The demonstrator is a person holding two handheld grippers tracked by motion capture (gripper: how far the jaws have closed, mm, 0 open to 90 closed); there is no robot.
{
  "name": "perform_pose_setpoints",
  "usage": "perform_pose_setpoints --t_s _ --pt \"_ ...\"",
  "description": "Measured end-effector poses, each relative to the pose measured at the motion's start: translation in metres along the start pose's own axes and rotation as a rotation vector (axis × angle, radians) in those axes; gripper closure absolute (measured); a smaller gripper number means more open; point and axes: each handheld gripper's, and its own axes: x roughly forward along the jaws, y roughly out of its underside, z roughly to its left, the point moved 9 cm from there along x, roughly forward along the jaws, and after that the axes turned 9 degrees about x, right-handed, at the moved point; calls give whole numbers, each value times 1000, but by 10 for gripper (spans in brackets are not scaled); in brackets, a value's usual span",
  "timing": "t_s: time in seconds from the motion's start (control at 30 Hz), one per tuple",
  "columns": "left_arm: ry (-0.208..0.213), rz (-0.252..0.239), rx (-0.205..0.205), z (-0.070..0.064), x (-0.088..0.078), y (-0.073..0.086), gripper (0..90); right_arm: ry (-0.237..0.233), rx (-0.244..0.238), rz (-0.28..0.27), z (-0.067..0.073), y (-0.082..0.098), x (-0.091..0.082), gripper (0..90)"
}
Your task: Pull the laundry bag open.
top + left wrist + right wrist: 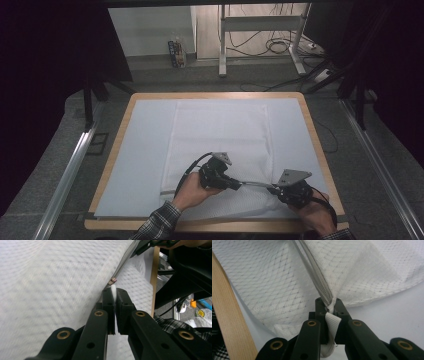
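Observation:
A white mesh bag lies flat on the table, its grey zipper running along the near edge. My left gripper is shut on the zipper's small white pull tab, just behind the metal slider. My right gripper is shut on the white ribbon tab at the zipper's end, and the mesh bunches around it. The two grippers face each other with the zipper stretched taut between them. The right gripper's tip also shows far off in the left gripper view.
A pale sheet covers the table, whose wooden rim runs close to my right gripper. Metal rails flank the table. Beyond the far edge stand a desk frame and loose cables.

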Motion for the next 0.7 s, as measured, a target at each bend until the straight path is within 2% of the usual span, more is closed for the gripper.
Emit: perform_pose_setpoints --t_s 0.7 --pt "-39 -14 -29 3 -22 21 874 3 0 4 0 0 0 844"
